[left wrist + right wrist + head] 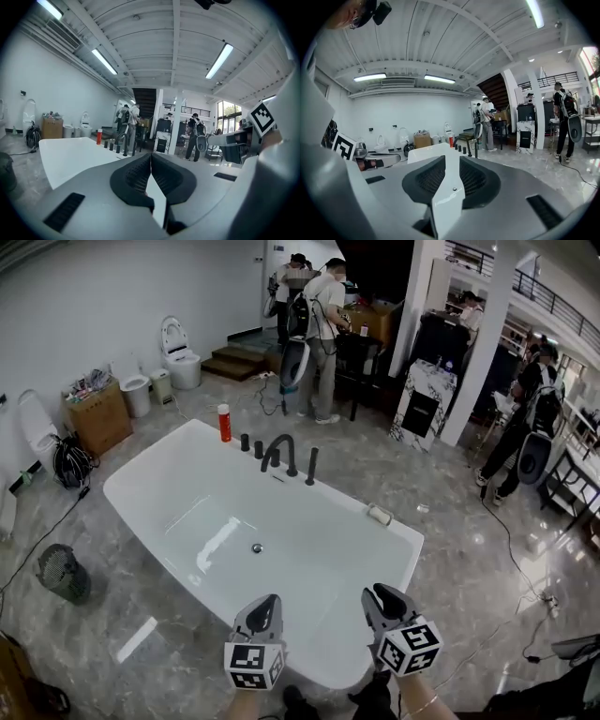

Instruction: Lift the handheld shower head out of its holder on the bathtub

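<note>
The white bathtub (122, 493) fills the middle of the head view. On its far rim stand a black curved faucet (279, 452), small black knobs, and to their right the black upright handheld shower head (311, 467) in its holder. Both grippers hover over the tub's near rim, well short of those fittings. My left gripper (270, 600) (151, 155) is shut, its pad tips touching and nothing between them. My right gripper (377, 592) (452, 159) is open with a narrow empty gap. In the right gripper view the fittings (465, 149) show small and far ahead.
A red bottle (224, 423) stands at the tub's far left corner and a small white roll (379, 515) on its right rim. Toilets, a cardboard box (97, 416), a black round basket (64, 573) and floor cables lie to the left. Several people stand behind and to the right.
</note>
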`<control>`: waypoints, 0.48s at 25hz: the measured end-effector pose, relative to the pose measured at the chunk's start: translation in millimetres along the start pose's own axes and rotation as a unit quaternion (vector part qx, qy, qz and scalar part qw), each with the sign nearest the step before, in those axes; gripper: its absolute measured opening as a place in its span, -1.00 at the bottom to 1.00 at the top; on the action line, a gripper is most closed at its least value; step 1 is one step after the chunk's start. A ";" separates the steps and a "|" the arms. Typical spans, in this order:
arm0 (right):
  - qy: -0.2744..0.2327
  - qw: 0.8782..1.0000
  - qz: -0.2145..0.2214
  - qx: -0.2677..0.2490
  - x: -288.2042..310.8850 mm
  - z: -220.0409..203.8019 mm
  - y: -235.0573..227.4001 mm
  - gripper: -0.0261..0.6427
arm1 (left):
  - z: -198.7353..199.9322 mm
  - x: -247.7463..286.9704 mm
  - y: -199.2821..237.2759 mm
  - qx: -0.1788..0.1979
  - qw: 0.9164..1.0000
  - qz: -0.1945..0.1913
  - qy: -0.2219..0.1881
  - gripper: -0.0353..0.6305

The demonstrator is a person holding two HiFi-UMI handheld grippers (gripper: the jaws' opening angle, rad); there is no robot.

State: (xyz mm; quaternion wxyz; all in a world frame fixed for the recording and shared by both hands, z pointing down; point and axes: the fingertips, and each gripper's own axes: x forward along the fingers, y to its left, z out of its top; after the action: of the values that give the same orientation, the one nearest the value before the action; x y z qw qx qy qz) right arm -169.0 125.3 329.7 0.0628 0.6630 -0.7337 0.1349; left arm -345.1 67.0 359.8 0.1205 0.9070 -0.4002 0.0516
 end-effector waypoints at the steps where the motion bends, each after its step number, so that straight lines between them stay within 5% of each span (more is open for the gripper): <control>1: 0.000 1.000 0.001 -0.001 5.1 1.1 1.9 -0.64 | 1.6 1.9 5.4 0.001 1.000 0.001 -0.002 -0.83; 12: -0.008 1.000 0.023 0.005 72.0 29.6 -37.6 -0.64 | 27.0 72.7 22.4 0.016 1.000 0.011 -0.002 -0.83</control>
State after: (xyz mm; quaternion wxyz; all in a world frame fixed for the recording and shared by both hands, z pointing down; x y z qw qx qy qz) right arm -137.4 45.0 325.2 0.0502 0.6476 -0.7483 0.1345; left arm -312.7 -6.5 351.6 0.1045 0.9043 -0.4099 0.0573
